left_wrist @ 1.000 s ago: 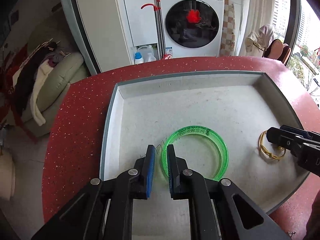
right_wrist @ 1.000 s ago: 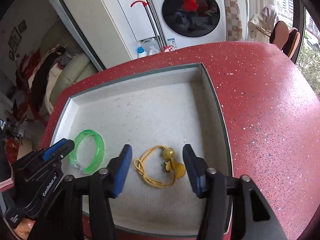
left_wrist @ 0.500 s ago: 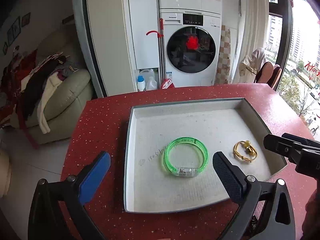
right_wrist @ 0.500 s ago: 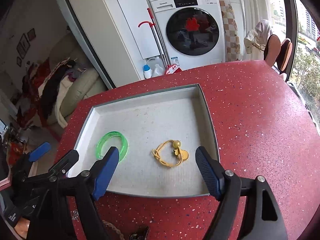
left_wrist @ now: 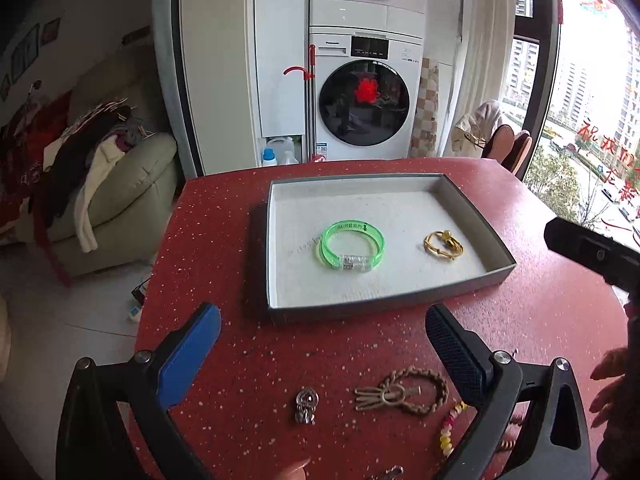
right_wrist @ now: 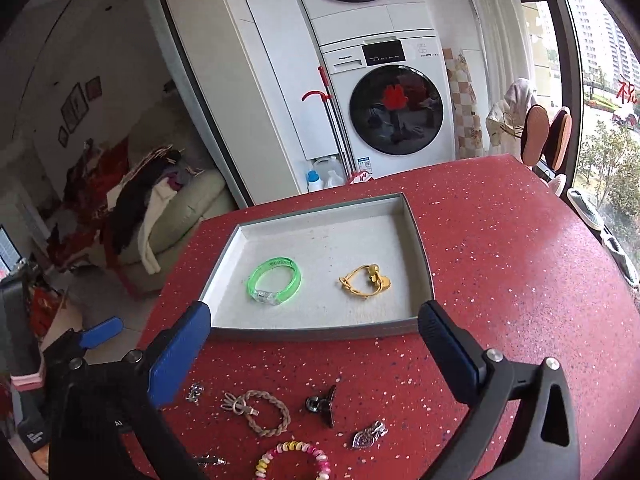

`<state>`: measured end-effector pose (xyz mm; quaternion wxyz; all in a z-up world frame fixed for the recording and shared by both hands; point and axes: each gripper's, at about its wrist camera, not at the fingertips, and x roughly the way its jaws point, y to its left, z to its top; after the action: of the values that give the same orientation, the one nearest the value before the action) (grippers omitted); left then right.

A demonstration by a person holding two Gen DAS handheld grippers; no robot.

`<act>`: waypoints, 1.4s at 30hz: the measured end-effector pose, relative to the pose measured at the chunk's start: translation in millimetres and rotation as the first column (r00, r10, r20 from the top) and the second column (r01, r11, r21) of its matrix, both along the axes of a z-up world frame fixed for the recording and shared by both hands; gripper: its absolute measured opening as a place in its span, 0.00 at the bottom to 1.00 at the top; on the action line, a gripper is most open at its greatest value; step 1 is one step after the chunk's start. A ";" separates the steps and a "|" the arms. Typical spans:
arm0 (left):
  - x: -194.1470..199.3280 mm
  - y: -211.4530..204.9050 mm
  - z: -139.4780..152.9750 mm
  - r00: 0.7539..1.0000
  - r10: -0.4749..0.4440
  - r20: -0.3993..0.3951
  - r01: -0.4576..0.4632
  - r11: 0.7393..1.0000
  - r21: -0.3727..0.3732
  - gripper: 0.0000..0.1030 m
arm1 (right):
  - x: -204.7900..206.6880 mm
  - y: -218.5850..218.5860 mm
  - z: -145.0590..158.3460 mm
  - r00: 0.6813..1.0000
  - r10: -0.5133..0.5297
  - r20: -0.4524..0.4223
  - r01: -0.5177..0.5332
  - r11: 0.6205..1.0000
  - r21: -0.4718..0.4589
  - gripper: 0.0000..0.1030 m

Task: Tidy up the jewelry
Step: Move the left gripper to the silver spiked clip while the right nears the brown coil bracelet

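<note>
- Behind your red speckled surface (right_wrist: 500, 280) stand a washing machine (right_wrist: 396, 108) and a sofa piled with clothes (right_wrist: 160, 200).
- Two pieces are done. Your green bangle (right_wrist: 275, 280) and your yellow cord bracelet (right_wrist: 365, 283) lie apart inside the grey tray (right_wrist: 320, 331).
- More is left. On the surface near you lie a braided bracelet (right_wrist: 260, 412), a dark hair clip (right_wrist: 322, 404), a silver charm (right_wrist: 370, 434), a colourful bead bracelet (right_wrist: 294, 460) and a small silver piece (right_wrist: 195, 393).
- Your left gripper (left_wrist: 322, 354) has its fingers spread wide, holding nothing.
- Your right gripper (right_wrist: 314, 350) is opening its fingers, with nothing between them.
- You are not even halfway, I think.
</note>
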<state>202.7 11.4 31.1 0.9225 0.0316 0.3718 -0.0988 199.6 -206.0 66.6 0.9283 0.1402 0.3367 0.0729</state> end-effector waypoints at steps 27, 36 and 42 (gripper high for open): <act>-92.6 -6.5 -73.7 0.989 -0.131 -0.074 0.142 0.975 0.171 1.00 | -105.5 0.4 -91.5 0.957 0.031 -0.288 -0.050 0.997 -0.058 1.00; -92.7 -9.1 -79.0 0.985 -0.148 -0.087 0.161 0.972 0.173 1.00 | -102.7 2.0 -100.2 0.952 0.022 -0.306 -0.041 0.998 -0.055 0.95; -90.7 -14.6 -83.0 0.982 -0.163 -0.101 0.178 0.969 0.171 1.00 | -96.6 6.6 -106.4 0.944 0.040 -0.327 -0.061 0.997 -0.056 0.70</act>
<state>112.0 -3.2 -51.9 0.8872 0.1419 0.4144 -0.1452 102.9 -199.4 -39.7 0.8619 0.1114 0.4909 0.0615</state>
